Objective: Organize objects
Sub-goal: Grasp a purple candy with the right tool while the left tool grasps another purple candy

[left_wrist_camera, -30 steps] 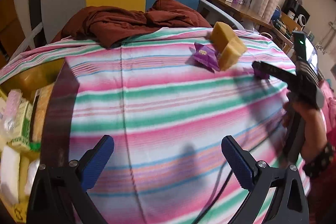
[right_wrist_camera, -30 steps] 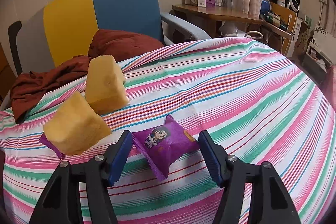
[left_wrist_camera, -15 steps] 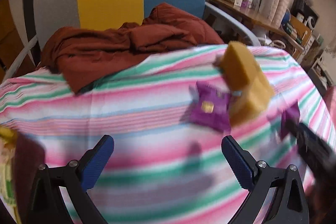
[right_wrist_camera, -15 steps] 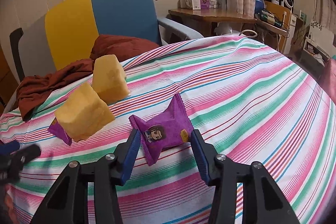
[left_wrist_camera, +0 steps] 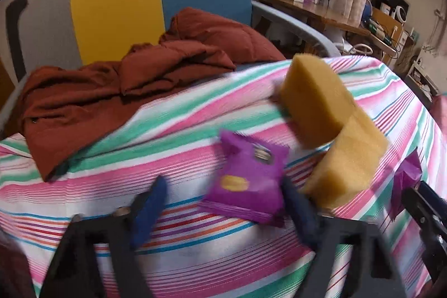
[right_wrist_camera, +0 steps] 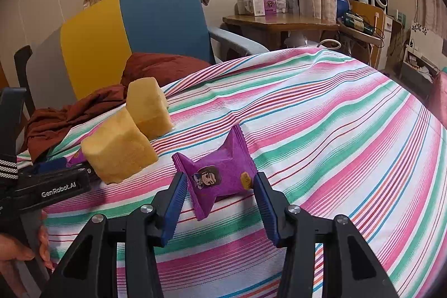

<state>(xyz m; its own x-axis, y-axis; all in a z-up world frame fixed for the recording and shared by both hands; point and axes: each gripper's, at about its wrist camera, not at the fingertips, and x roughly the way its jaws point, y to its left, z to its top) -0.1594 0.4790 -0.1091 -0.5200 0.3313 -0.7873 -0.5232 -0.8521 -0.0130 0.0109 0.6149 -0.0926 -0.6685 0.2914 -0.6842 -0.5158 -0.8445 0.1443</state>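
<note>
Bench with striped cloth point(right_wrist_camera: 321, 124), taken left to right from the yellow sponges point(right_wrist_camera: 120, 147).

Rust-brown cloth point(left_wrist_camera: 117, 85): left of the sponges, at the far edge.

Left tongs point(left_wrist_camera: 223, 203): jaws just closing, blurred; one purple packet point(left_wrist_camera: 245, 180) between them, left of the sponges; contact unclear.

Right tongs point(right_wrist_camera: 220, 189): right of the sponges, pinching a second purple packet point(right_wrist_camera: 218, 175).

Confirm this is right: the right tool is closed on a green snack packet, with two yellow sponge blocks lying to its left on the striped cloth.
Not quite. The packet in the right tool is purple, not green, as the right wrist view shows. The two yellow sponge blocks do lie to its left on the striped cloth.
</note>
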